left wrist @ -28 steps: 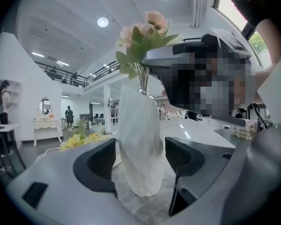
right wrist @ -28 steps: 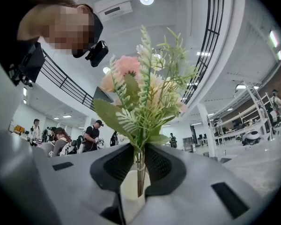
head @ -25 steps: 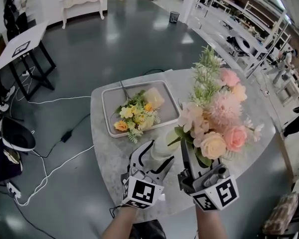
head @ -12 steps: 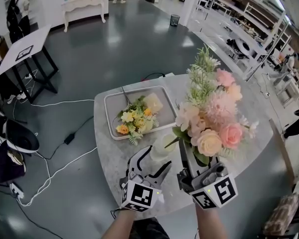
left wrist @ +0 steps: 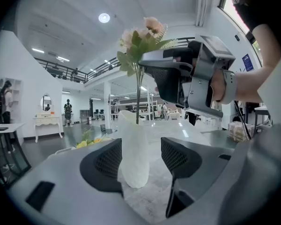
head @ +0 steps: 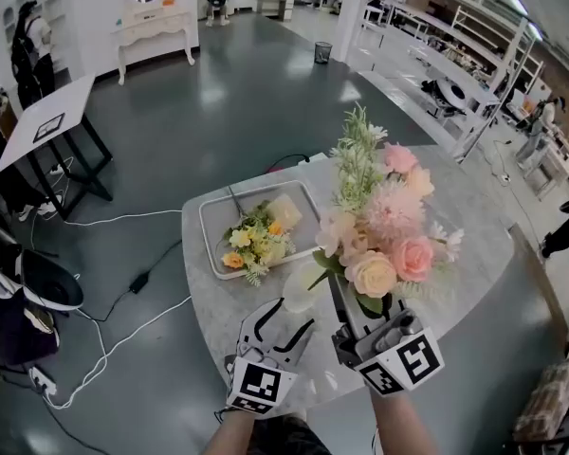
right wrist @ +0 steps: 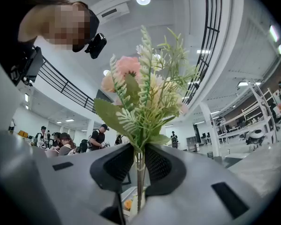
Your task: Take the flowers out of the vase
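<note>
The right gripper (head: 336, 292) gripped the pink bouquet (head: 379, 230) by its stems, just beside the white vase (head: 302, 292). The vase stood between the left gripper's (head: 289, 316) closing jaws. A yellow flower bunch (head: 251, 240) lay in the tray (head: 251, 193) on the marble table (head: 455, 282).

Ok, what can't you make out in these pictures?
Bouquet stem ends: head view, behind the right gripper and leaves; unclear if they've left the vase.
Vase contents: left gripper view, white wall hides them.
Bouquet's right side: left gripper view, behind the right gripper.
Flowers on the tray: head view, too small to count.
</note>
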Motion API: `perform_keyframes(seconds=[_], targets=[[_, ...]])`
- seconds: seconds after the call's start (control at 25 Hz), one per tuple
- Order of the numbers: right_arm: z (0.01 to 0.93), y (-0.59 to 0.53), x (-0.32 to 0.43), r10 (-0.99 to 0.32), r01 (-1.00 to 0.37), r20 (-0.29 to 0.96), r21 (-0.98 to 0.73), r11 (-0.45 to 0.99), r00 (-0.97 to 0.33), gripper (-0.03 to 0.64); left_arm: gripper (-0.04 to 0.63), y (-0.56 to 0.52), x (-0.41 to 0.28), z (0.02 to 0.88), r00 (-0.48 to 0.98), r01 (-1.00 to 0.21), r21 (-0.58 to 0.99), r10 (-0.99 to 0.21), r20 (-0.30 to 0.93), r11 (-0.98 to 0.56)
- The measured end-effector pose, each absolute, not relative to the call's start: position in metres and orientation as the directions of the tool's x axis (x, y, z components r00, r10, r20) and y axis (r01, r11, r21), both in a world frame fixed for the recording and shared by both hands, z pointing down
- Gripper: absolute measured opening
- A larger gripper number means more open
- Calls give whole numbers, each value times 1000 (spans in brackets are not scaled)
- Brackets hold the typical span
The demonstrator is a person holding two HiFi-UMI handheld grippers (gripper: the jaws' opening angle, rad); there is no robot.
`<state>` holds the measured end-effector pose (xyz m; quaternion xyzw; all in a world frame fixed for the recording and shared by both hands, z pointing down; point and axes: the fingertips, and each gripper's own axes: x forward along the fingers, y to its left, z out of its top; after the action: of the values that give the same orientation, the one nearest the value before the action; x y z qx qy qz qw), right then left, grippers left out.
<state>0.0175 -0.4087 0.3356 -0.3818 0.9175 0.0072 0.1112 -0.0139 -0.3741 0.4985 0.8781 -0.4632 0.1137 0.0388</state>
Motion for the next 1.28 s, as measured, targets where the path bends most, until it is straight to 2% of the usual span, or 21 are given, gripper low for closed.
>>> perform_keyframes(seconds=[0.44, 0.76, 1.28], targets=[[318, -393, 10, -698, -708, -260, -68, 702, -667, 83, 63, -353, -35, 482, 537, -827, -55, -816, 212, -559], [282, -399, 31, -688, -702, -288, -71, 709, -666, 83, 15, -356, -23, 450, 532, -831, -51, -818, 218, -554], [269, -375, 33, -680, -691, -267, -62, 720, -683, 83, 14, -341, -25, 406, 567, -821, 21, -810, 149, -571]])
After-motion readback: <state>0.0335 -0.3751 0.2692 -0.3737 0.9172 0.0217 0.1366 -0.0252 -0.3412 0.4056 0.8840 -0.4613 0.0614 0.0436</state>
